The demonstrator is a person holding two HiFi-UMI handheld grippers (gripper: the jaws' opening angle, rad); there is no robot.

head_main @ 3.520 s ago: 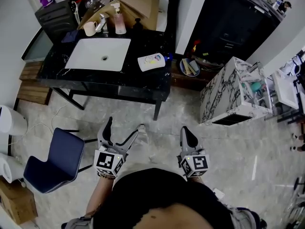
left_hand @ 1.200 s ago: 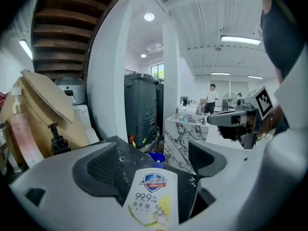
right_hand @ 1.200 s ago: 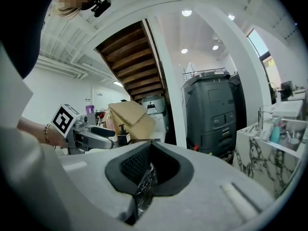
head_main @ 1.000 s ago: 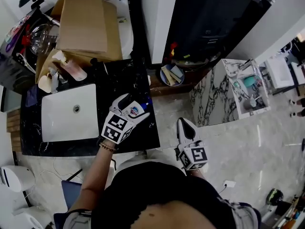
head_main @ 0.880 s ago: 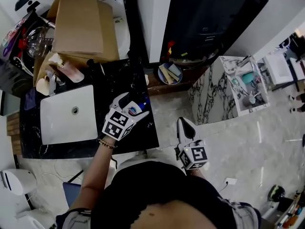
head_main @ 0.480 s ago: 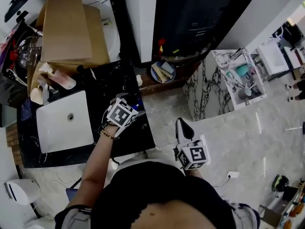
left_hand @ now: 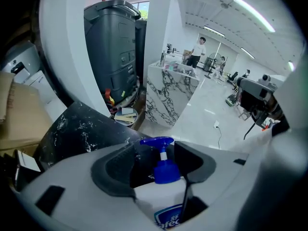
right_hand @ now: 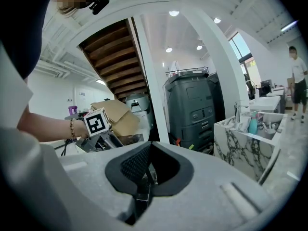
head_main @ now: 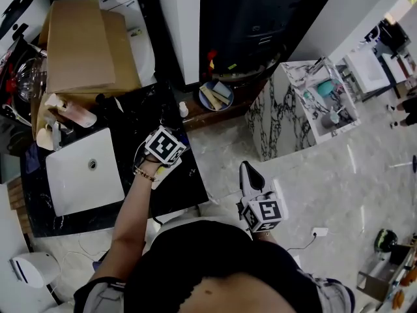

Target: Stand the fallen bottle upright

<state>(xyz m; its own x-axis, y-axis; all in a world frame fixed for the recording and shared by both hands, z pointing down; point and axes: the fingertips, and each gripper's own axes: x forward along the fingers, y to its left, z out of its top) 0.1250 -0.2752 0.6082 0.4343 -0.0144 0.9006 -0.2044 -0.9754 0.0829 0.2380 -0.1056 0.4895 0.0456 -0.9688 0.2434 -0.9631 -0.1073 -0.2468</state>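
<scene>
A white bottle point(left_hand: 166, 201) with a blue pump top point(left_hand: 161, 163) lies on the black marble counter point(head_main: 190, 182), to the right of the sink. My left gripper point(left_hand: 156, 170) points steeply down at it. Its jaws are closing, with the bottle's body between them and both pads against its sides. In the head view the left gripper point(head_main: 161, 156) covers the bottle almost entirely. My right gripper point(head_main: 247, 173) hangs over the floor in front of the counter's right end, with its pads together and nothing between them point(right_hand: 143, 179).
A white sink point(head_main: 85, 178) fills the counter's left half. Behind it stand a cardboard box point(head_main: 81, 44) and a pink soap bottle point(head_main: 75, 115). A bowl of items point(head_main: 215, 95) sits on a low shelf. A marble-patterned cabinet point(head_main: 306, 103) stands to the right.
My left gripper has dropped and tipped downward onto the bottle, and its jaws have narrowed around it. The right gripper has barely shifted.
</scene>
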